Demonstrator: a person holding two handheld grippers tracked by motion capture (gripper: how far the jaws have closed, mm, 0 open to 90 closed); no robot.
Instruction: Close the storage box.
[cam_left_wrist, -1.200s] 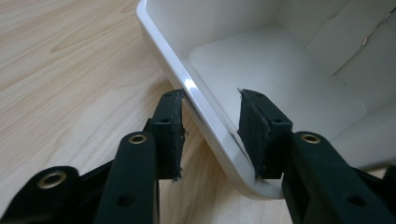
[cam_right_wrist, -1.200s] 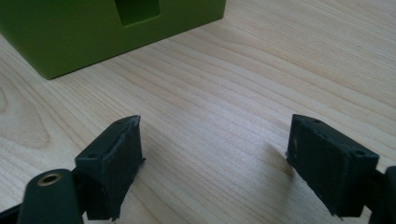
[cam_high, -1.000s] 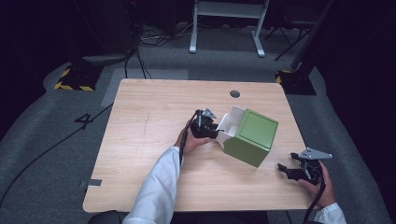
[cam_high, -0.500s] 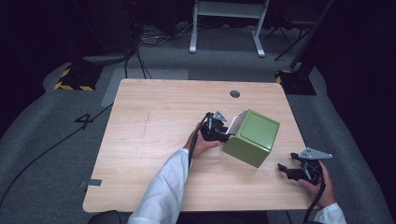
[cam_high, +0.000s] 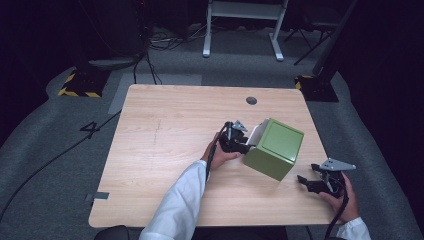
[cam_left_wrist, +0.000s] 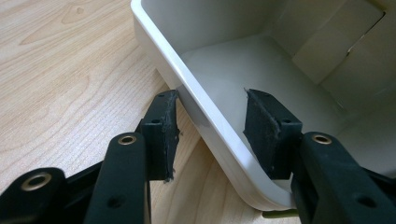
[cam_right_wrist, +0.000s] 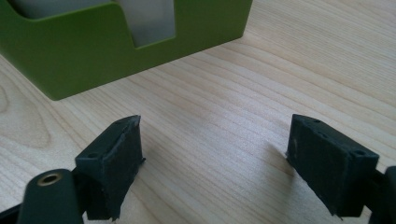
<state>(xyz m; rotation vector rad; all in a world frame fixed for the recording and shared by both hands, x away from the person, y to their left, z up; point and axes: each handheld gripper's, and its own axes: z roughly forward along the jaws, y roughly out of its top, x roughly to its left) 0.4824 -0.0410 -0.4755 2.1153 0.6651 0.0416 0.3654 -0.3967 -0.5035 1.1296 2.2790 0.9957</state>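
Observation:
A green box (cam_high: 276, 148) with a white inside lies tipped on its side right of the table's middle, its open face turned left. My left gripper (cam_high: 240, 142) is at that opening. In the left gripper view it (cam_left_wrist: 212, 100) is open, and its jaws straddle the white rim (cam_left_wrist: 187, 93), one outside over the wood and one inside the box. My right gripper (cam_high: 304, 181) is near the table's front right corner, apart from the box. It (cam_right_wrist: 215, 135) is open over bare wood, with the green box (cam_right_wrist: 93, 51) a short way ahead.
The wooden table (cam_high: 165, 130) has a round cable hole (cam_high: 251, 100) near its far edge. The table's right edge lies close to the right gripper. A cable (cam_high: 60, 155) runs over the grey floor at the left.
My left gripper has moved right, up to the box's open side, and its jaws now stand around the rim. The right gripper has stayed put.

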